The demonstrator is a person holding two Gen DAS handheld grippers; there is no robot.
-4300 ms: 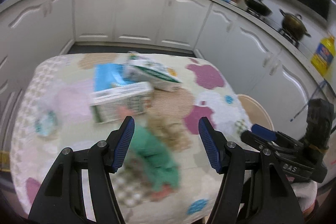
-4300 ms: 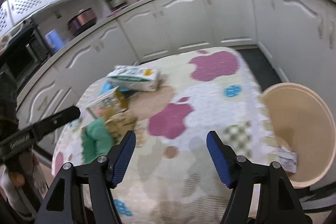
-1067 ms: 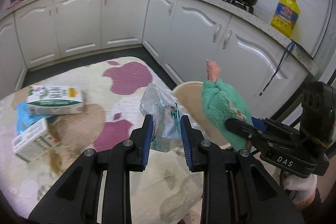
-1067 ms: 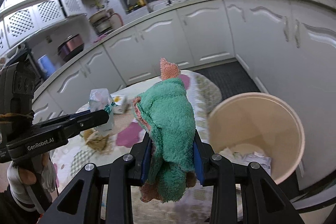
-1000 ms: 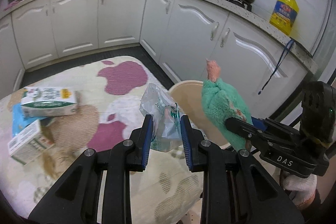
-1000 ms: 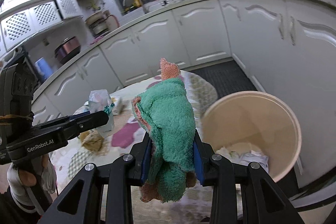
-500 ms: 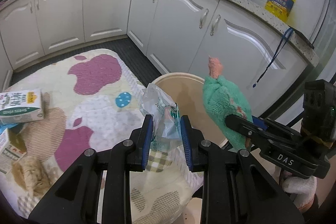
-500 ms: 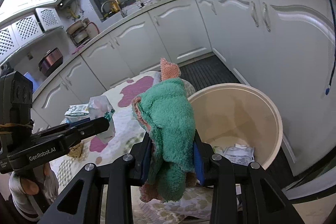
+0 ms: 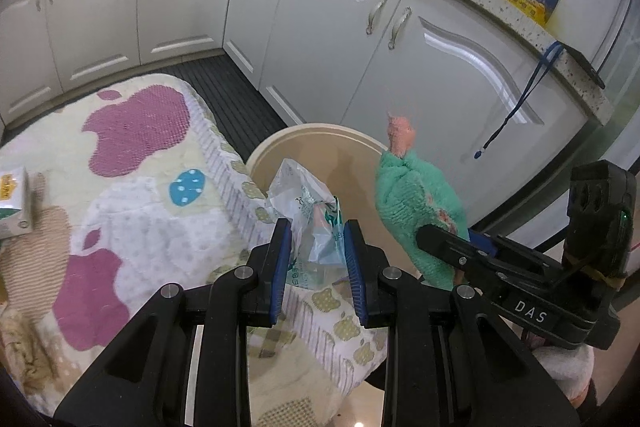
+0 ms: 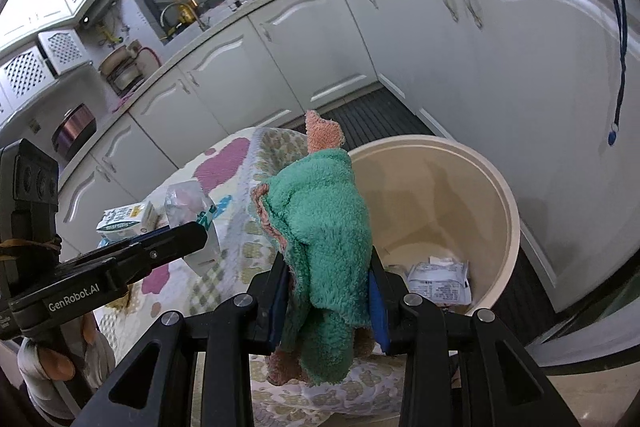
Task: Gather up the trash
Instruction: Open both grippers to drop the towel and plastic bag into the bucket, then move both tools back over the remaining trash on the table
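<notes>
The left gripper (image 9: pixel 314 259) is clamped on a crumpled clear plastic bag (image 9: pixel 310 219), its blue pads pressing the bag from both sides while the loose top puffs up above the jaws. Over on the other side, the right gripper (image 10: pixel 328 291) is closed tight on a green fleecy cloth (image 10: pixel 320 227) with a pink corner sticking up; the cloth bulges over the jaws and hangs down below them too.

Just ahead of both sits the cream waste bin (image 10: pixel 508 211), mouth wide open, with a few printed paper scraps (image 10: pixel 438 279) lying at the bottom. The bag hangs at the near edge of the bin's rim (image 9: pixel 320 129); the cloth sits in front of the bin's left wall. The bin stands close against the edge of the table with its patterned cover (image 9: pixel 140 187), and white cabinet doors (image 9: pixel 320 39) rise right behind it, so the clear room is above the bin.

Both grippers tilt downward, side by side, the right one near the left in the left wrist view. A small carton (image 10: pixel 124 217) lies back on the table.
</notes>
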